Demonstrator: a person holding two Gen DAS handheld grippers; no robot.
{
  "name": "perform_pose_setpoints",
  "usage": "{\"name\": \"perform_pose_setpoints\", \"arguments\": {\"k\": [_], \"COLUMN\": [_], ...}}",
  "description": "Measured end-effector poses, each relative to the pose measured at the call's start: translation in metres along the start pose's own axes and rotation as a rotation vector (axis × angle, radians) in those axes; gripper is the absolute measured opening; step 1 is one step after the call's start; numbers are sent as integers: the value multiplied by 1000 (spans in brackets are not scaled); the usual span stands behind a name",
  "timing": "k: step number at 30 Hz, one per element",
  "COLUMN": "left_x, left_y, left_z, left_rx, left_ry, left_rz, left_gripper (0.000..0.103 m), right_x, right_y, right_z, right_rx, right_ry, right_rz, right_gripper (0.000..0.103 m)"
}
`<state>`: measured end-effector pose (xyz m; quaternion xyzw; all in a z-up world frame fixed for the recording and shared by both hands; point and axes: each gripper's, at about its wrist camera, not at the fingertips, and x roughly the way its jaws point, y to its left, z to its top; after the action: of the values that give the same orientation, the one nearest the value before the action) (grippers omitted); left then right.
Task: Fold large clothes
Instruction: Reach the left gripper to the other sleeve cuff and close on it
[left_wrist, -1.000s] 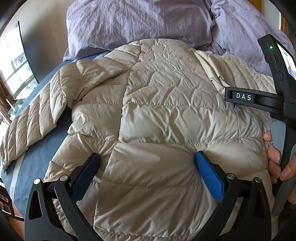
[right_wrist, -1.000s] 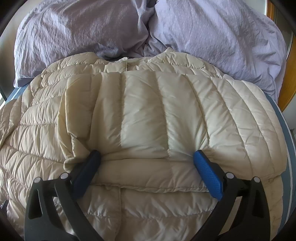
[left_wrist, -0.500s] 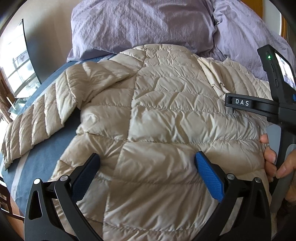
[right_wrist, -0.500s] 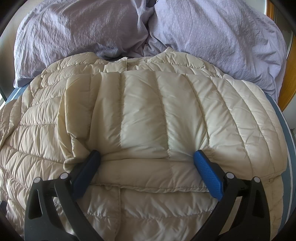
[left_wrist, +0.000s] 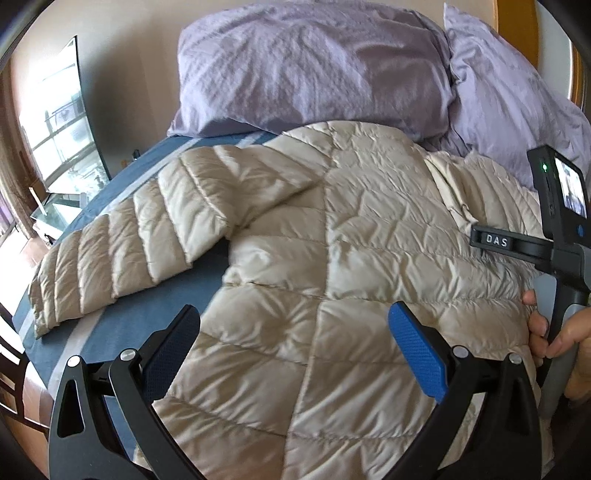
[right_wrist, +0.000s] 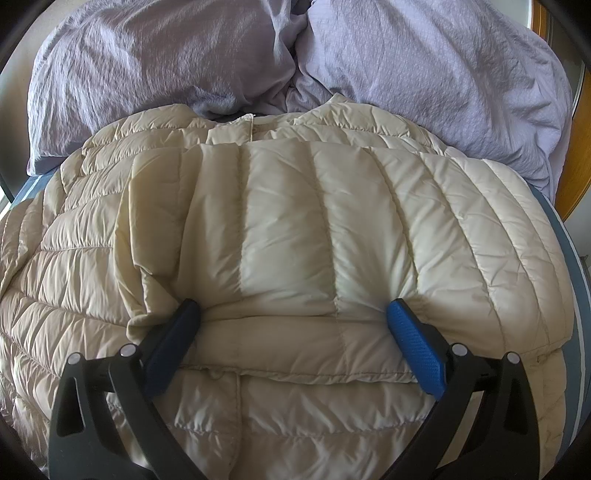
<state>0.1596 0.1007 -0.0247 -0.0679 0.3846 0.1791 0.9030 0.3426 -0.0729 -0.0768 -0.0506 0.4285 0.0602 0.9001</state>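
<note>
As it lies collar toward pillows (right_wrist: 258, 55), jacket (left_wrist: 332, 258) lengthwise on bed (left_wrist: 122, 317), both grippers' jaws apart

Your right tongs (right_wrist: 293, 325) stand wide open over the cream puffer jacket (right_wrist: 295, 229), and both blue pads (right_wrist: 415, 350) press into its folded sleeve (right_wrist: 288, 240). This sleeve lies flat across the body of the jacket. The collar (right_wrist: 255, 123) points to two lilac pillows (right_wrist: 424, 74) behind. The blue bed sheet (right_wrist: 580, 295) shows at the right edge.
</note>
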Motion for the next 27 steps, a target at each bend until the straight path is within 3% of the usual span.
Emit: {"name": "perform_pose_setpoints", "arguments": {"k": [10, 17, 22, 27], "left_x": [-2, -2, 3, 15], "left_y": [47, 128, 191, 243], "left_z": [2, 2, 4, -1], "left_rx": [-69, -197, -250, -323], "left_ry": [4, -7, 12, 62], "left_rz": [50, 88, 230, 316], "left_gripper": [102, 102, 102, 102], "right_x": [0, 0, 0, 0], "right_y": [0, -1, -1, 0], "right_z": [0, 0, 0, 0], "right_rx": [1, 1, 2, 2], "right_ry": [0, 2, 2, 2], "right_rz": [0, 1, 2, 2], "right_gripper": [101, 101, 101, 101]}}
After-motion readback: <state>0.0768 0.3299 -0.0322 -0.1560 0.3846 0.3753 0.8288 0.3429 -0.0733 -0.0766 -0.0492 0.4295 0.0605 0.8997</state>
